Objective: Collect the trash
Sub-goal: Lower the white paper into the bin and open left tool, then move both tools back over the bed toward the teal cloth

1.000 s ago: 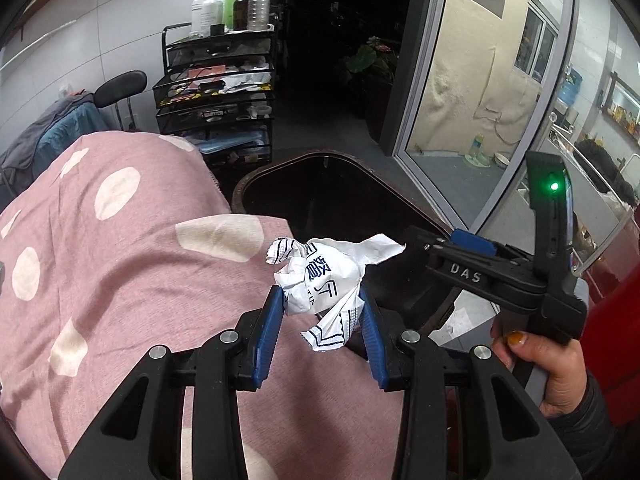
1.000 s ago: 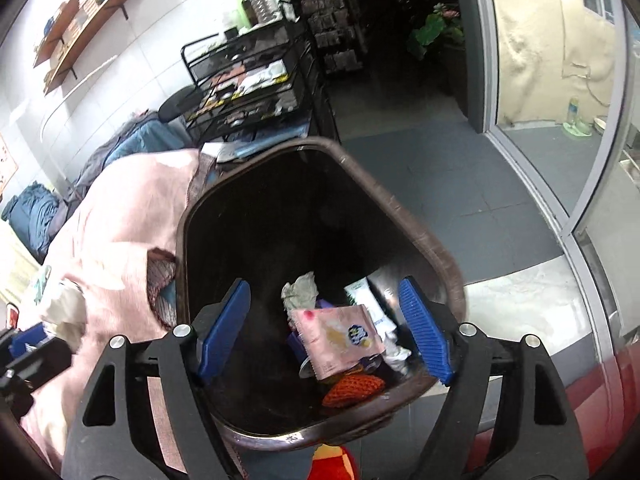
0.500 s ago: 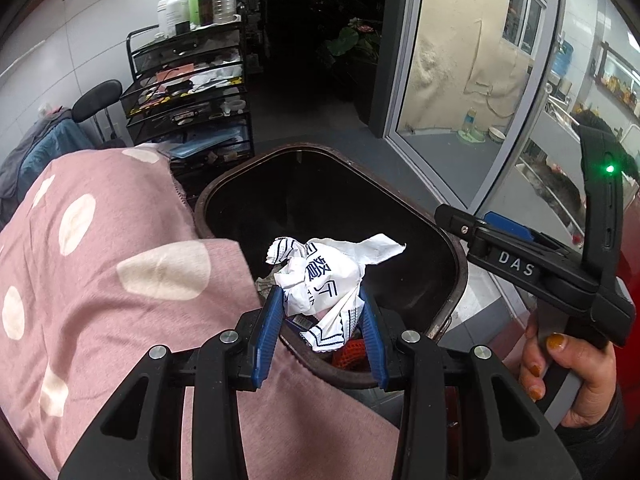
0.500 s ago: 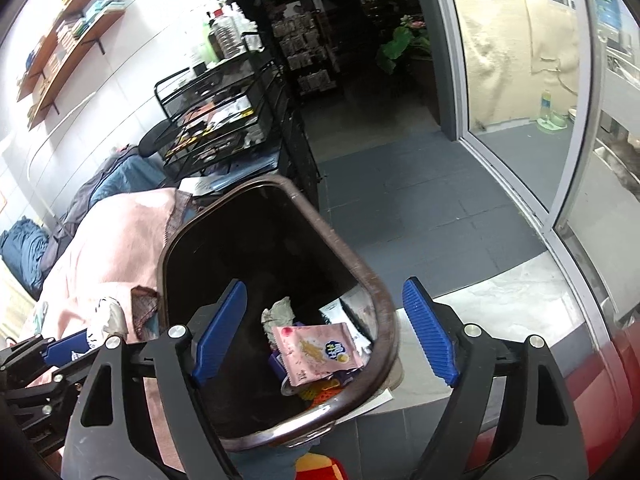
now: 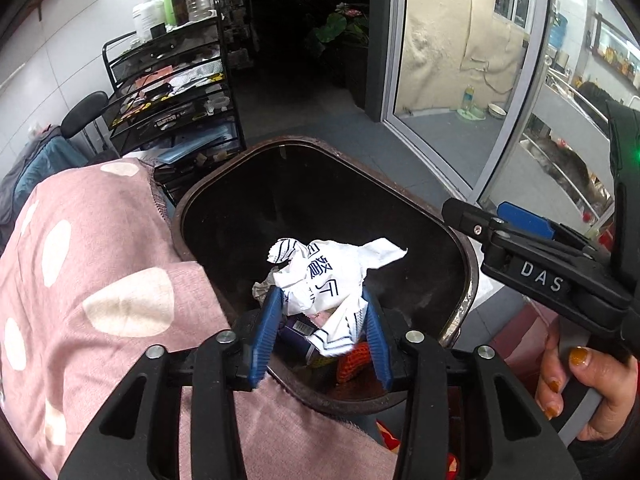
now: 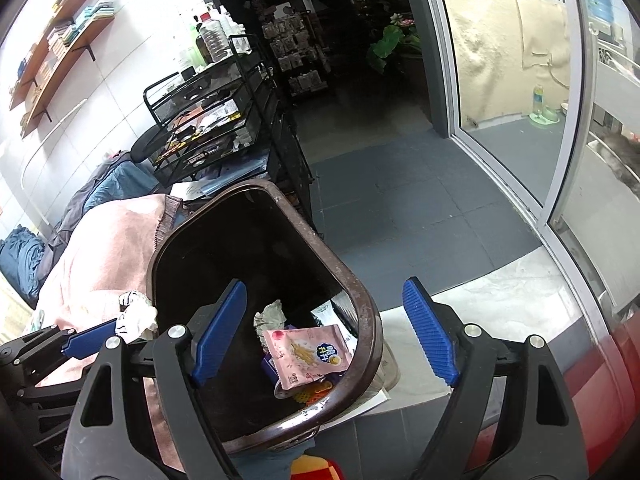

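Observation:
My left gripper [image 5: 320, 312] is shut on a crumpled white paper wrapper with blue print [image 5: 324, 276] and holds it over the open mouth of the dark brown trash bin [image 5: 466, 256]. The wrapper also shows at the left of the right wrist view [image 6: 136, 314]. My right gripper [image 6: 328, 328] is open and empty, hovering above the bin's [image 6: 360, 300] right rim. Inside the bin lie a pink snack packet [image 6: 308, 354], a grey crumpled wad [image 6: 272, 316] and an orange net [image 5: 354, 362].
A pink cloth with pale dots [image 5: 92, 300] covers the surface left of the bin. A black wire rack [image 5: 176, 100] with bottles stands behind. A glass sliding door [image 5: 460, 80] is at right, grey tiled floor [image 6: 400, 208] beyond the bin.
My left gripper has carried the wrapper from above the pink cloth rightwards over the bin opening. My right gripper has drifted right, towards the bin's right rim.

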Demonstrator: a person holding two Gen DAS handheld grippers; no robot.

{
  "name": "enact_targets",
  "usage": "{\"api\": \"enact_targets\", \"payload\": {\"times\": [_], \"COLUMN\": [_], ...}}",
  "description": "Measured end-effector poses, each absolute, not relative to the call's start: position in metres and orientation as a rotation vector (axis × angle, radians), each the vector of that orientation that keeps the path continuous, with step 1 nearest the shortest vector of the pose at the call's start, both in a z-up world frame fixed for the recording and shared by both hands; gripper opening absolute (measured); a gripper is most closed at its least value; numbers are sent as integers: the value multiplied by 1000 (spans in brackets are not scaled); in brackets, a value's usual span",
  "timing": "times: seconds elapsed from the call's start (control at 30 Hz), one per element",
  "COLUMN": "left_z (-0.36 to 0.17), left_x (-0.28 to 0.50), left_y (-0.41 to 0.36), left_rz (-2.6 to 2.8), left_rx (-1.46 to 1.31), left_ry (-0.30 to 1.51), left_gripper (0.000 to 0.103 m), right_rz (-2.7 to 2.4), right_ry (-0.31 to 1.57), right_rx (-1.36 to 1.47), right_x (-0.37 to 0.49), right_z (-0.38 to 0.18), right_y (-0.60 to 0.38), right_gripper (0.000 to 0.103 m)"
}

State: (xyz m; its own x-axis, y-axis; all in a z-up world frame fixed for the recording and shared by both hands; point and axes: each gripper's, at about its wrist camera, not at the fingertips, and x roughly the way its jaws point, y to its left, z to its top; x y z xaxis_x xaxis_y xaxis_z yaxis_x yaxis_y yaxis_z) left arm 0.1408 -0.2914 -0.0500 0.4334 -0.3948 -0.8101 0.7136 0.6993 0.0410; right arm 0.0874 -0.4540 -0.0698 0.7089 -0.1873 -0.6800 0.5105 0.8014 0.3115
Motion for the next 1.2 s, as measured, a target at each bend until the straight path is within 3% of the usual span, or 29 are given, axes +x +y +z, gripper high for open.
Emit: {"api": "enact_targets", "payload": {"times": [0.1,0.17,0.37,0.73,1.2], "left_z": [-52,-50,-34,1,13], "left_x": [140,140,130,116,133], "left_y": [-292,-289,-278,-222,-104], "left_rz": [-698,-693,-680,-578,-329], "left_rx": [426,419,420,362,261], "left_ry": [871,851,763,612,600], "left_gripper": [57,76,91,95,97], "right_rz": [-411,-413,-410,-323,-72], "right_ry": [680,678,673,635,620], "right_rx": [516,515,509,453,300], "right_x": [88,88,90,102,150], "right_z": [-70,-70,-68,-51,-19], "right_y": [-454,-454,-450,-416,-310], "right_gripper": [82,83,86,89,90]}}
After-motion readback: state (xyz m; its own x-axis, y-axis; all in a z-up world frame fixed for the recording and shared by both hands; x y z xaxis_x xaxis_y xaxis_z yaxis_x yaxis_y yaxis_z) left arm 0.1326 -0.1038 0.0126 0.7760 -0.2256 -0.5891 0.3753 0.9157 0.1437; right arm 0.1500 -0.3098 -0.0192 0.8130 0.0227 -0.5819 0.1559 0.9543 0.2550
